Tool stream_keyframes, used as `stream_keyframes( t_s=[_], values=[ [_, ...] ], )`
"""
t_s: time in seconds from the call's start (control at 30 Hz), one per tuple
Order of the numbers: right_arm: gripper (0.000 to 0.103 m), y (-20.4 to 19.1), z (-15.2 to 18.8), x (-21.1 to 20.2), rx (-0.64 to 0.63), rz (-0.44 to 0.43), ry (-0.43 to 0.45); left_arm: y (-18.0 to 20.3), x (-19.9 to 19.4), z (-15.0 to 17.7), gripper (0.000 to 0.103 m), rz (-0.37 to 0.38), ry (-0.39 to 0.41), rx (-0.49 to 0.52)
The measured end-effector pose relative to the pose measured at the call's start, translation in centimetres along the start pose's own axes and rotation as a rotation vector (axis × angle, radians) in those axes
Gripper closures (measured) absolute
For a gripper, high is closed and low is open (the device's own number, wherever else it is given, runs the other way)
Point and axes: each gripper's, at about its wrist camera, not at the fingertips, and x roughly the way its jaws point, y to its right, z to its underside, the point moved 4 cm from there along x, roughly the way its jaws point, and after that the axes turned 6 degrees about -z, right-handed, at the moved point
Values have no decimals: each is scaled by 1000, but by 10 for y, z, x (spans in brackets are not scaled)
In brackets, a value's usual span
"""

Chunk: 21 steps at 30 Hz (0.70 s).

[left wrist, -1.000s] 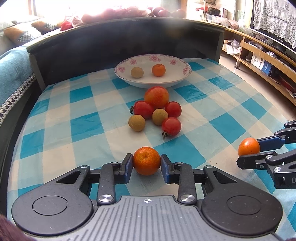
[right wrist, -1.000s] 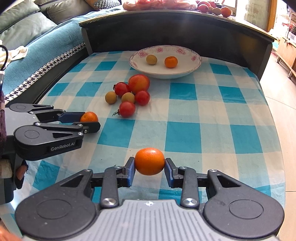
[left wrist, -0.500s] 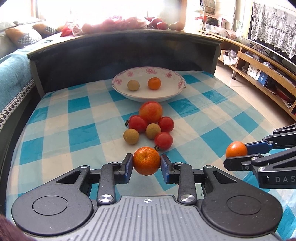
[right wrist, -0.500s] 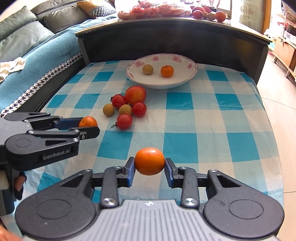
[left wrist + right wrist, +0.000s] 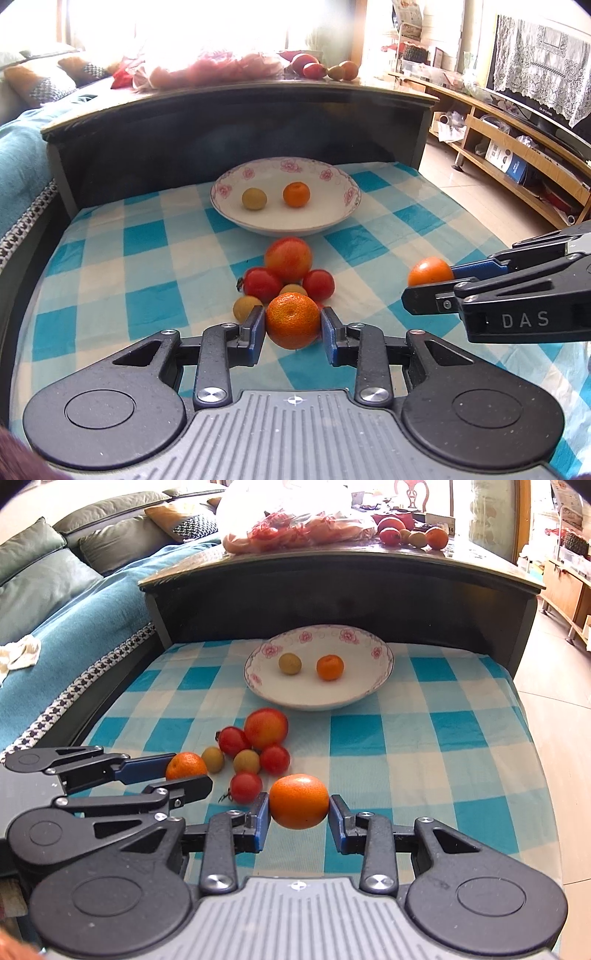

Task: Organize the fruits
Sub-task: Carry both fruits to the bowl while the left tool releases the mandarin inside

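- As both my grippers have risen and pushed forward over the last second, the flowered bowl (image 5: pixel 284 225) now sits nearer in both wrist views, and the loose pile of fruit (image 5: pixel 284 277) short of the bowl has slid down toward my fingers.
- My left gripper (image 5: pixel 293 325) is clamped on a mandarin (image 5: pixel 293 320), held clear of the checked cloth (image 5: pixel 147 258), on the near side of the pile from the bowl.
- My right gripper (image 5: pixel 299 810) is closed on a second orange fruit (image 5: pixel 299 801), also off the cloth, short of the bowl and to the right of the pile.
- Inside the bowl lie a small tan fruit (image 5: pixel 254 198) and a small mandarin (image 5: pixel 296 194), apart from each other.
- I judge both loads are mid-carry toward the bowl; two more drops there, then the red and tan fruits before the bowl remain.
- Releasing low over the bowl's open white floor should keep round fruit from rolling out.
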Motion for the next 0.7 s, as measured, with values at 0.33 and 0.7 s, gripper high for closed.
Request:
stream_keyframes(
  t_s=[0.33,0.7],
  values=[
    [66,9,-27,18,28,-15,19,-3,13,-27,63,10,26,-4],
    [66,21,-62,46,37,-24,31,-11,41,-52,63,7,27,-17]
  ],
)
